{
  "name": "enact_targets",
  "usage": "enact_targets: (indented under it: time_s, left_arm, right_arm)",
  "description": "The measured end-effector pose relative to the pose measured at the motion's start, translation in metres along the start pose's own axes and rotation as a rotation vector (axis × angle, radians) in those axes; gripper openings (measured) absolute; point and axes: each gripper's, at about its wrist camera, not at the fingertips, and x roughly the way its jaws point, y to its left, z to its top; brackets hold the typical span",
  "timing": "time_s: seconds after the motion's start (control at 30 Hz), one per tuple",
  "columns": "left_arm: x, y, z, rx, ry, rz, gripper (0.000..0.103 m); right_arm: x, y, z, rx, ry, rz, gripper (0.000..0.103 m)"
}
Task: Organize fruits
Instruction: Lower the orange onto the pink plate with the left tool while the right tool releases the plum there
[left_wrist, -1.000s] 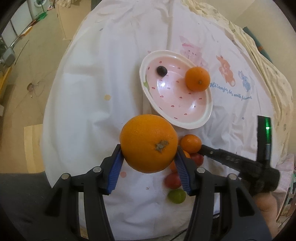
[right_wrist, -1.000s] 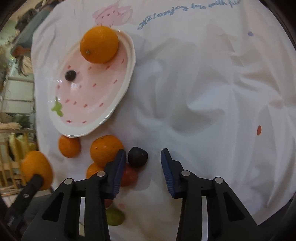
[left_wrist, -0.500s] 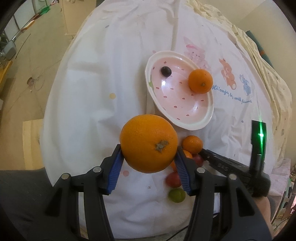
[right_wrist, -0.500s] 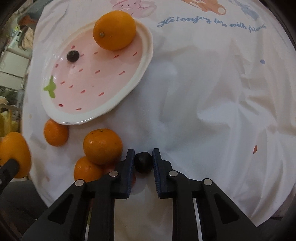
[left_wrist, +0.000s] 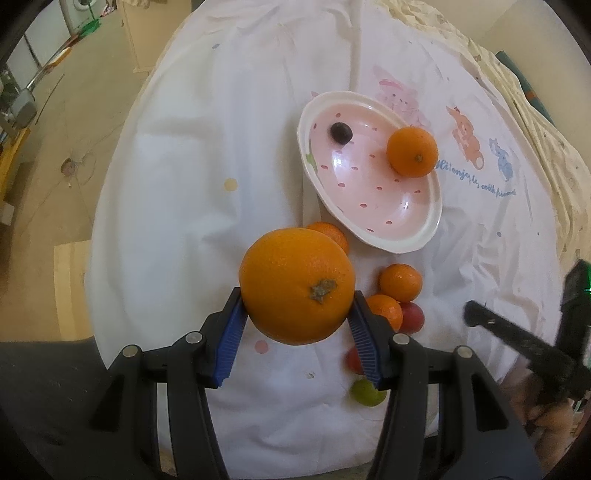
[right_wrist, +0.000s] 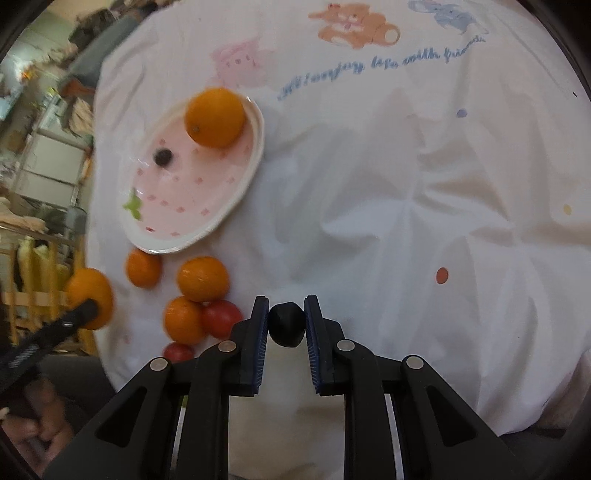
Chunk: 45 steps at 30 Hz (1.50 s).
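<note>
1. Gripping a big orange (left_wrist: 297, 286): left gripper (left_wrist: 297, 321), blue pads pressed on both its sides, fruit held above the cloth (left_wrist: 207, 155).
2. Right gripper (right_wrist: 284, 328) clamped on a small dark fruit (right_wrist: 286, 324), pads tight on both sides, pointing steeply down.
3. Just left of the right gripper on the cloth: a cluster of two oranges (right_wrist: 202, 278), a third orange (right_wrist: 143, 267) near the plate rim, two red fruits (right_wrist: 221, 318).
4. A green fruit (left_wrist: 365, 392) lies at the near end of the cluster, partly behind a left finger.
5. Pink plate (right_wrist: 236, 195) sits beyond the cluster, holding one orange (right_wrist: 215, 117) and one dark berry (right_wrist: 163, 157), apart from each other.
6. Cloth is white, wrinkled, with cartoon prints and blue script.
</note>
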Motion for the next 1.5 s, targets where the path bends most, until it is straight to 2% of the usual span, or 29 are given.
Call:
enact_targets:
  time_s: [0.1, 0.2, 0.47, 0.73, 0.83, 1.2, 1.5]
  left_arm:
    - [-0.001, 0.000, -0.001, 0.008, -0.019, 0.010, 0.051]
    - [-0.002, 0.001, -0.002, 0.025, -0.045, 0.036, 0.051]
    - [-0.004, 0.002, -0.003, 0.043, -0.080, 0.076, 0.051]
    - [-0.033, -0.011, 0.010, 0.089, -0.140, 0.077, 0.051]
    - [-0.040, -0.020, 0.019, 0.118, -0.154, 0.083, 0.051]
    - [-0.033, -0.044, 0.058, 0.183, -0.145, 0.107, 0.051]
    - [-0.014, -0.058, 0.087, 0.214, -0.128, 0.112, 0.051]
  right_arm:
    - [-0.008, 0.003, -0.001, -0.007, -0.043, 0.045, 0.020]
    - [-0.013, 0.012, 0.004, -0.028, -0.082, 0.042, 0.020]
    - [-0.029, 0.013, 0.013, -0.016, -0.137, 0.131, 0.020]
    - [-0.063, 0.021, 0.025, -0.064, -0.268, 0.216, 0.020]
    - [-0.067, 0.025, 0.036, -0.070, -0.292, 0.234, 0.020]
    - [-0.065, 0.039, 0.061, -0.113, -0.315, 0.250, 0.021]
    - [-0.045, 0.044, 0.090, -0.132, -0.281, 0.231, 0.021]
